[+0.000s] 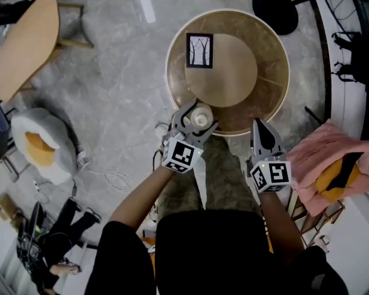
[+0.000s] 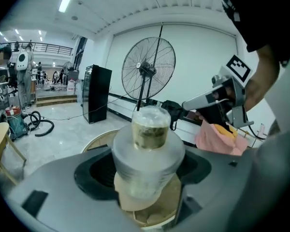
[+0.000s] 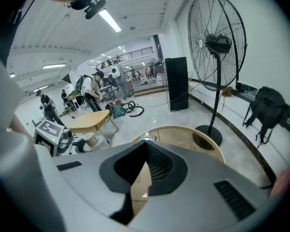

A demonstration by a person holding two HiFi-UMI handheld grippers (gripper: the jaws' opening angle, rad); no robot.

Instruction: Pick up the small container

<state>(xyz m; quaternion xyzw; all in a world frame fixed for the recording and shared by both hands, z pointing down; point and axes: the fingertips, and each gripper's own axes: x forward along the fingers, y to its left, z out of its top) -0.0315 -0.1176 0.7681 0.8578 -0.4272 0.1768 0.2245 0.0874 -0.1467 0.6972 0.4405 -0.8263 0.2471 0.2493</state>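
The small container (image 1: 202, 115) is a clear plastic jar with a pale lid, at the front rim of the round wooden table (image 1: 267, 100). My left gripper (image 1: 194, 123) is shut on the container, one jaw on each side. In the left gripper view the container (image 2: 147, 149) fills the gap between the jaws, with the table (image 2: 99, 141) below it. Whether it rests on the table or hangs above it is not clear. My right gripper (image 1: 262, 129) is shut and empty at the table's front right edge. Its jaws (image 3: 146, 146) meet over the table (image 3: 188, 137).
A black-framed card with a tree picture (image 1: 199, 50) lies on the table's raised inner disc. A standing fan (image 2: 149, 69) with a black base (image 1: 275, 10) stands behind the table. A pink cloth (image 1: 332, 158) lies at the right, and a wooden side table (image 1: 24, 45) at the left.
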